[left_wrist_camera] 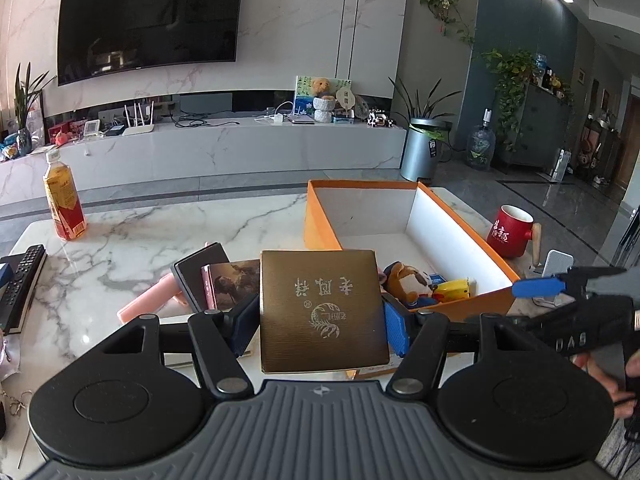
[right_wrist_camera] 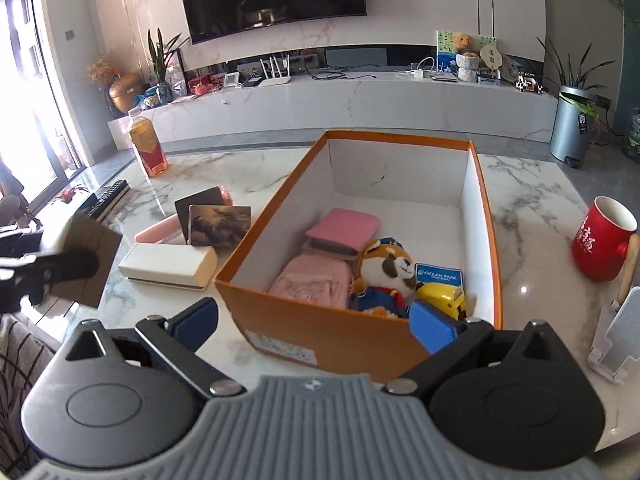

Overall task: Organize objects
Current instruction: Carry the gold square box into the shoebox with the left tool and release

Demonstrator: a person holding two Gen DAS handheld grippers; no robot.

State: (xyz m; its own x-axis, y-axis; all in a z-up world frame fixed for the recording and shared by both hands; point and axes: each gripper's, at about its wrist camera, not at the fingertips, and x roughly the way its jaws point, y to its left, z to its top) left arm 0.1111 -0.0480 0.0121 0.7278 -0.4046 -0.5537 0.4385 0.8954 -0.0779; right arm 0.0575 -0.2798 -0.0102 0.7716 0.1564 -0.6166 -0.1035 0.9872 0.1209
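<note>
My left gripper (left_wrist_camera: 320,324) is shut on a square bronze gift box (left_wrist_camera: 320,308), its blue pads (left_wrist_camera: 244,322) pressing both sides and holding it above the table. From the right wrist view this box (right_wrist_camera: 88,256) shows its brown underside at the far left. The orange cardboard box (right_wrist_camera: 280,200) stands open, holding a pink pouch (right_wrist_camera: 344,230), a pink cloth (right_wrist_camera: 316,284), a plush toy (right_wrist_camera: 386,276) and a yellow toy (right_wrist_camera: 442,296). My right gripper (right_wrist_camera: 316,324) is open and empty at the box's near wall.
A white case (right_wrist_camera: 168,266), two picture cards (right_wrist_camera: 220,226) and a pink bar (right_wrist_camera: 156,234) lie left of the orange box. A tea bottle (right_wrist_camera: 146,148) and a remote (right_wrist_camera: 108,196) stand at the far left. A red mug (right_wrist_camera: 600,240) and a white stand (right_wrist_camera: 620,336) are on the right.
</note>
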